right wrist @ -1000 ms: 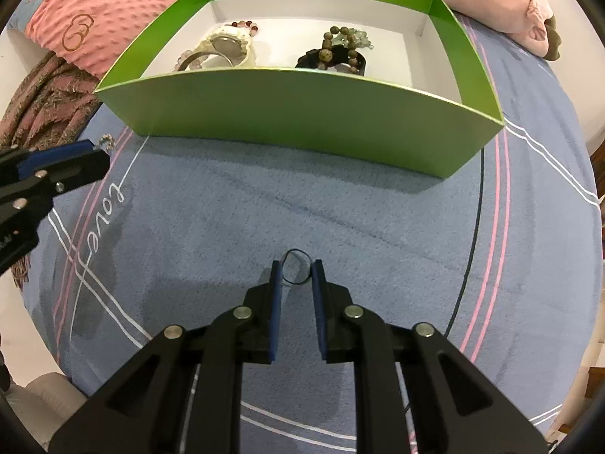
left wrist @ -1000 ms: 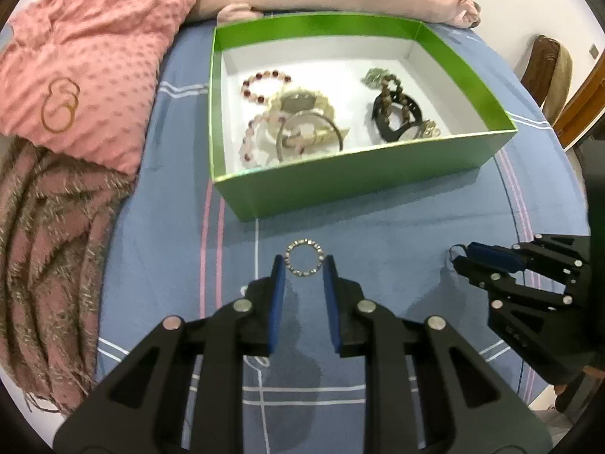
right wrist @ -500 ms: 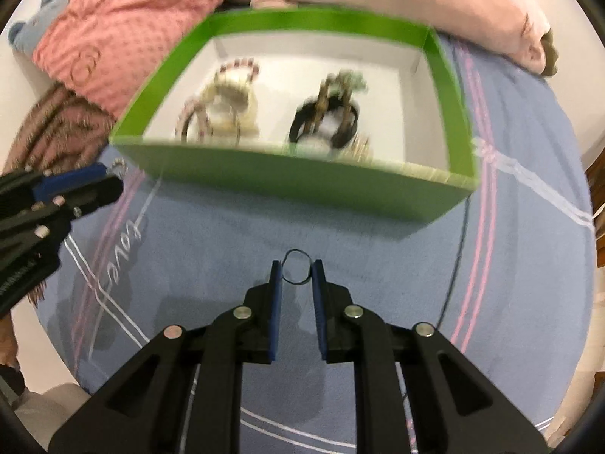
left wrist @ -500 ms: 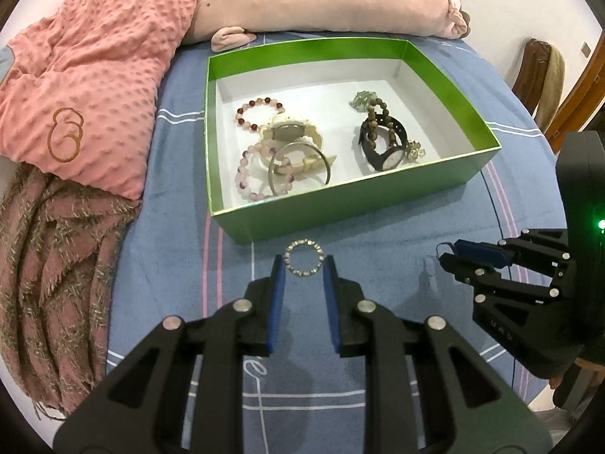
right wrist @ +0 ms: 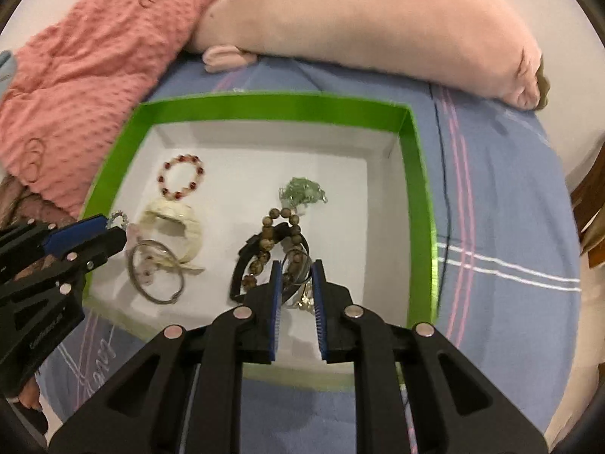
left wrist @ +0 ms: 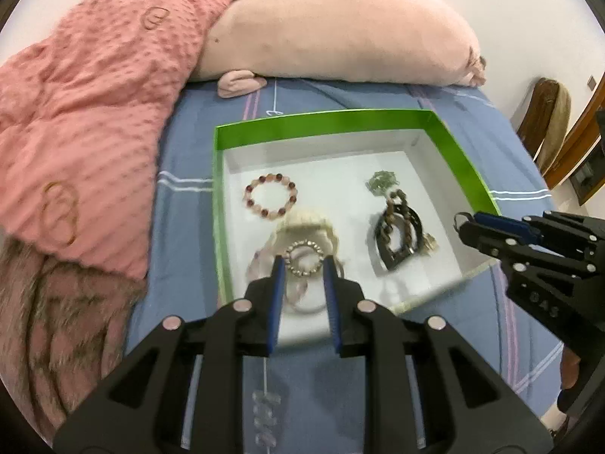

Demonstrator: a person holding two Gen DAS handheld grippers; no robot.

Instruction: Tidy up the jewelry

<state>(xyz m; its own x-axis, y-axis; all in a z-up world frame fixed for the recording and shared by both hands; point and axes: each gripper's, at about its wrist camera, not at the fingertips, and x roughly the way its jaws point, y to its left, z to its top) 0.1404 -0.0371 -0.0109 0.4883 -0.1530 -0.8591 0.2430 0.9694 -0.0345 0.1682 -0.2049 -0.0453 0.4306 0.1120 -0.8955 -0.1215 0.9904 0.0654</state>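
Gripping rhinestone ring (left wrist: 304, 258): left claw (left wrist: 302, 265) | right claw (right wrist: 295, 276) grips thin ring (right wrist: 298, 270), partly lost against jewelry

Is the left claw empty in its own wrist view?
No, the left claw is shut on a sparkly ring, held above the green box.

We see green box (left wrist: 459, 159): glossy card walls, matt white paper floor. Bed sheet (right wrist: 491, 196): smooth blue woven cloth. Blanket (left wrist: 87, 121) at bed's left edge: pink, bumpy dotted fleece. Pillow (left wrist: 340, 34) at far edge: soft matt plush. Rhinestone ring (left wrist: 304, 258): sparkly metal. Bangle (right wrist: 157, 272): shiny wire. Bead bracelet (left wrist: 270, 201): polished. Fingers (right wrist: 275, 302): ribbed blue pads, matt black plastic.
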